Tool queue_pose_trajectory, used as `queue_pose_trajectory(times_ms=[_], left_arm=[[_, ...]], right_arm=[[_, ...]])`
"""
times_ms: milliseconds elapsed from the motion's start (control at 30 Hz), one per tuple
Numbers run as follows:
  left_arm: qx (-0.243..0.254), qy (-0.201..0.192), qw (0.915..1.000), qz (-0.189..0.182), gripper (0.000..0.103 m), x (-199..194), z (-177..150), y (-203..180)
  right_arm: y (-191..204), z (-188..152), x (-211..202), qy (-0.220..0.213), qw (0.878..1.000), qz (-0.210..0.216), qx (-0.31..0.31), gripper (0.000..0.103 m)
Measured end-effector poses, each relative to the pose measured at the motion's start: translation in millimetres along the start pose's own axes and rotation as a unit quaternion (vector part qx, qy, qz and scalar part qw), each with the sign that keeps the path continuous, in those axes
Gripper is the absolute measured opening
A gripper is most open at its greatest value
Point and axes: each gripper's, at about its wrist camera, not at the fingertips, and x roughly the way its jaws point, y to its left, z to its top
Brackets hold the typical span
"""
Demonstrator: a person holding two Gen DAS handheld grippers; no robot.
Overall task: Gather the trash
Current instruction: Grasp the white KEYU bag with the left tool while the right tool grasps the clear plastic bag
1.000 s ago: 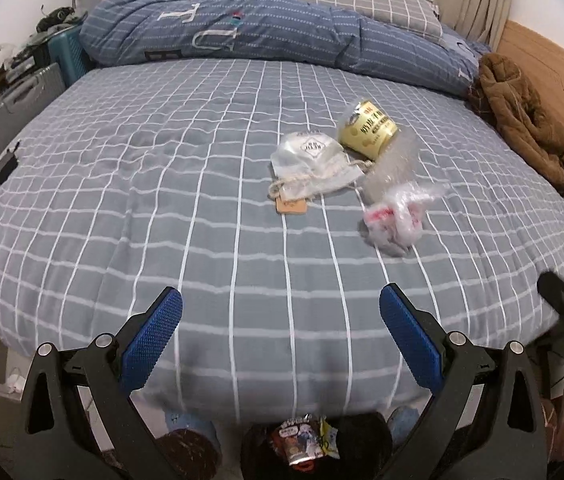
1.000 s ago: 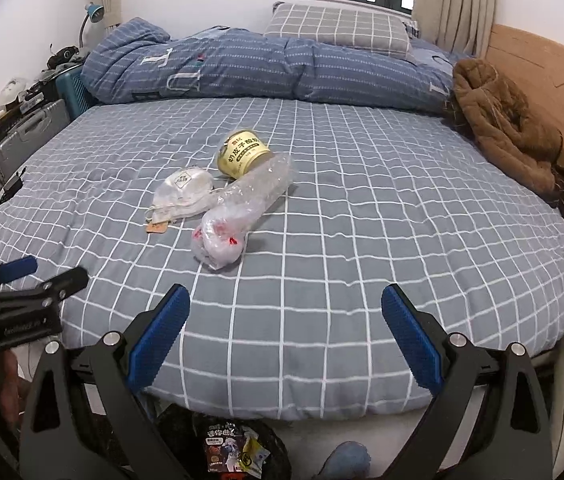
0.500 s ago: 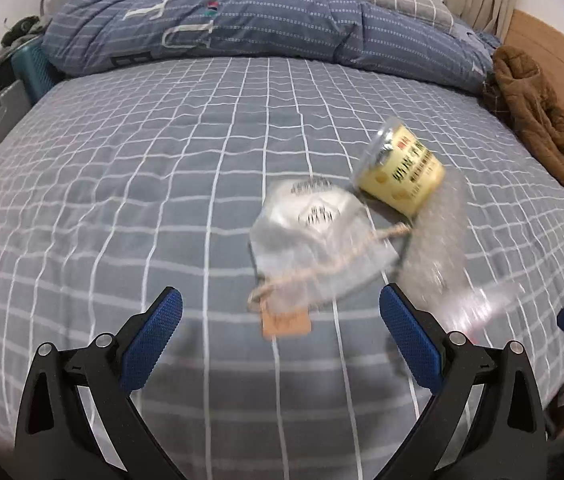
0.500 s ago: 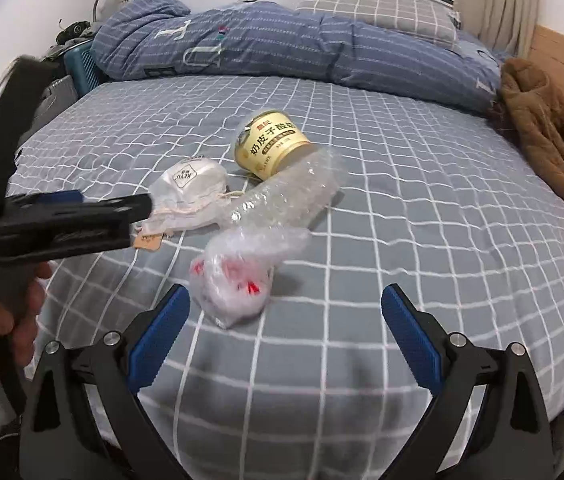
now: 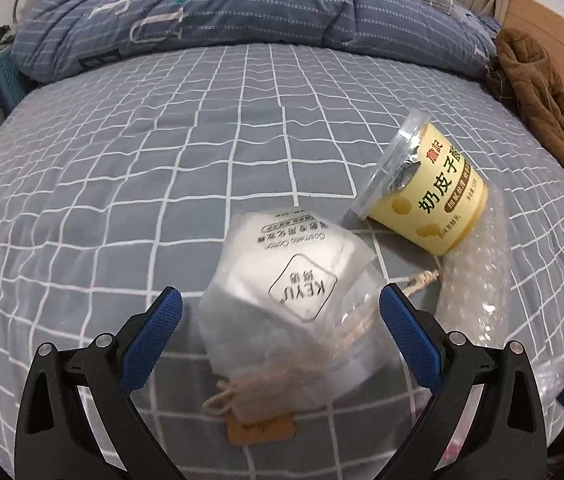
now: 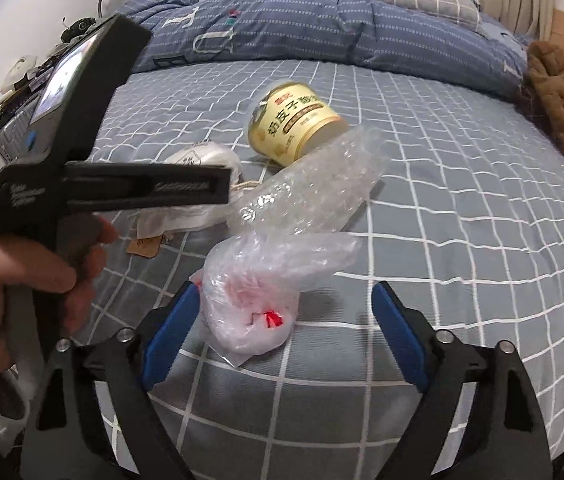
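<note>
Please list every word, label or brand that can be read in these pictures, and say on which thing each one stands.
"KEYU", in a frame, upside down: clear pouch of cotton pads.
"Cosmetic Cotton", upside down: same pouch, with a Chinese line too small to read.
"奶皮子", large characters: yellow cup; its further characters and small print are blurred.
Large pale letters on the blue duvet: folded, not readable as a word.
Brown tag: blurred.

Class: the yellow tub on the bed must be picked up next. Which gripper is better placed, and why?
Left. The yellow tub lies just past the left gripper; the closing right gripper already straddles the crumpled plastic bag.
</note>
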Motion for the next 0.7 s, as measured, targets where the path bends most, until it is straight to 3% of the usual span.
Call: queue_pose_trajectory(times_ms=[100,233,433,700], left_arm=[[-0.008,0.006,0.9999,-0.007,0.094,7,3,1],[-0.006,0.013,0.9998,-0.014,0.082,15,4,1],[0.001,0.014,0.9999,-0.004,0.069,20,3,1],[-0.003,0.016,0.9999,-0.002,0.058,20,1,2]], right_arm=[[0,-1,6,0.007,1.000,0.004,0.002,0.075],[1,1,9,0.009,1.000,0.014,0.005,0.068],[7,-3,12,0.019,0.999,0.032,-0.004,0.046],[8,-7,12,0.019,0.999,0.031,0.004,0.043]])
